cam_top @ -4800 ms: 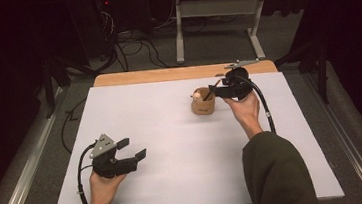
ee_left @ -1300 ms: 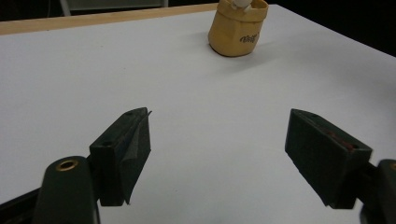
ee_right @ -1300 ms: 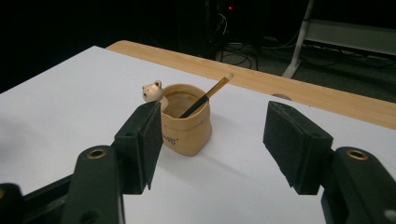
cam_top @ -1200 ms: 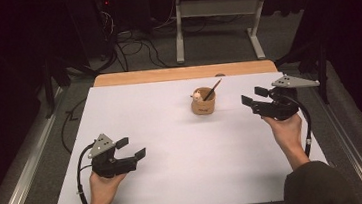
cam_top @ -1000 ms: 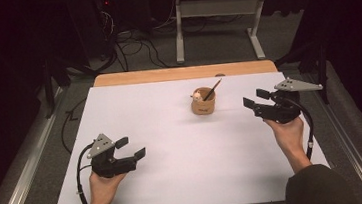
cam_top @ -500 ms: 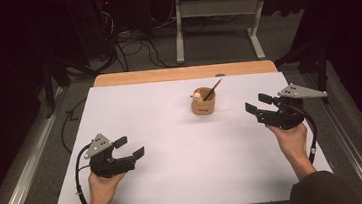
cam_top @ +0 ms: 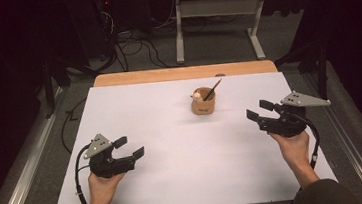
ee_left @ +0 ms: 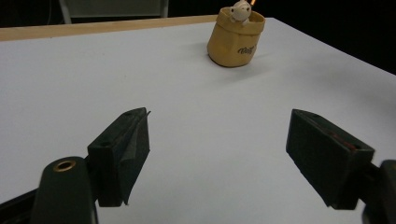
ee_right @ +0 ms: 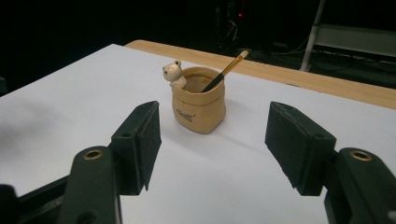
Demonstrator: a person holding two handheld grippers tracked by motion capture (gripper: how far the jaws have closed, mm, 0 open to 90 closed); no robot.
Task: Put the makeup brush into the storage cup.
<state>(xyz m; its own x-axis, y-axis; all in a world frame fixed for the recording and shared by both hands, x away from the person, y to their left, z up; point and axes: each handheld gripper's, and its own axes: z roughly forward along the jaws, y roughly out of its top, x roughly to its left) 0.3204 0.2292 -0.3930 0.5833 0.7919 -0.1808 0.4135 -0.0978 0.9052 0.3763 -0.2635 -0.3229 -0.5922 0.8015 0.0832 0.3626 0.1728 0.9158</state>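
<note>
Pencil (cam_top: 213, 89) is leaning in the tan cup (cam_top: 202, 102) near the table's (cam_top: 176, 183) far edge. I'm holding right gripper (cam_top: 261, 111) and left gripper (cam_top: 128, 147) released, empty, near the side edges. Placing looks finished; next I'm probably just resting both.

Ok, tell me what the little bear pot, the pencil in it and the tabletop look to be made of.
Bear pot: looks like glazed or painted ceramic, possibly resin; tan, soft sheen, crumpled-bag shape with a moulded pale bear on the rim.
Pencil: likely wood; dark painted shaft with a yellowish upper end, leaning on the rim.
Tabletop: smooth matte white sheet, perhaps laminate or board; a bare wood-toned edge shows at the far side.
</note>
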